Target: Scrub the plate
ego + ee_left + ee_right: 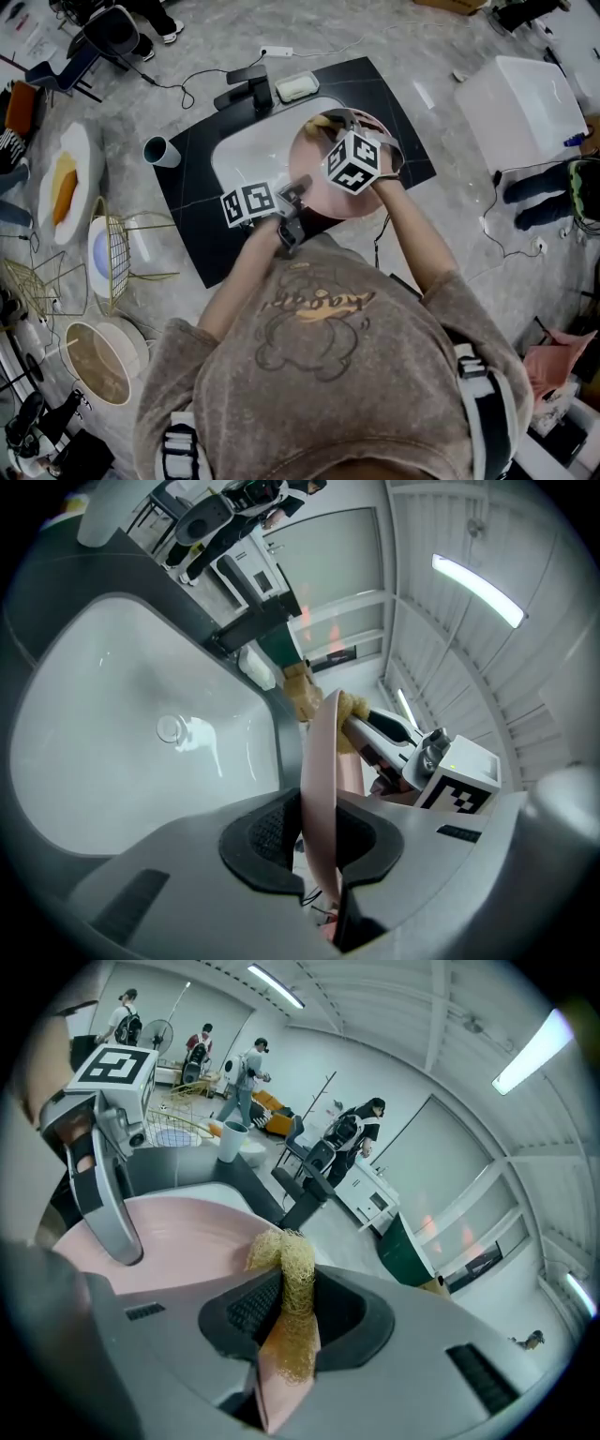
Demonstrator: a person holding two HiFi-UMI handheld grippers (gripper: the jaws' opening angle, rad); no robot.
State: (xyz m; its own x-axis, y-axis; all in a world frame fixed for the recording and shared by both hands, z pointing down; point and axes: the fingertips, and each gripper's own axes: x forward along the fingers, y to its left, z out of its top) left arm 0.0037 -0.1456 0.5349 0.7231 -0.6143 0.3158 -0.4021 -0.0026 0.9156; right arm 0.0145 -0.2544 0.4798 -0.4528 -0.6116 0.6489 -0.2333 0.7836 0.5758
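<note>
Right now the plate [319, 761] hangs over the right end of the sink [248, 150], clear of the basin and carried only by the left gripper [317, 850]. That gripper is clenched on the plate's near rim. In the left gripper view the plate runs edge-on between the two dark pads [267, 832], and both pads press against it. From the head view the plate's pink face is turned mostly upward.

The right gripper [286, 1321] is clamped on a yellow mesh scrubber [279, 1255], with a tuft of mesh bunched out past the jaw tips. The scrubber sits at the plate's far rim, on the side opposite the left gripper. In the left gripper view the mesh touches that rim and bulges on both sides of it.

The sink is set into a black counter [187, 216]. A black faucet [246, 89] stands at the sink's far edge, and a drain [170, 728] shows in the middle of the white basin. A cup [161, 151] lies on its side just off the counter's left edge, well apart from the plate.
</note>
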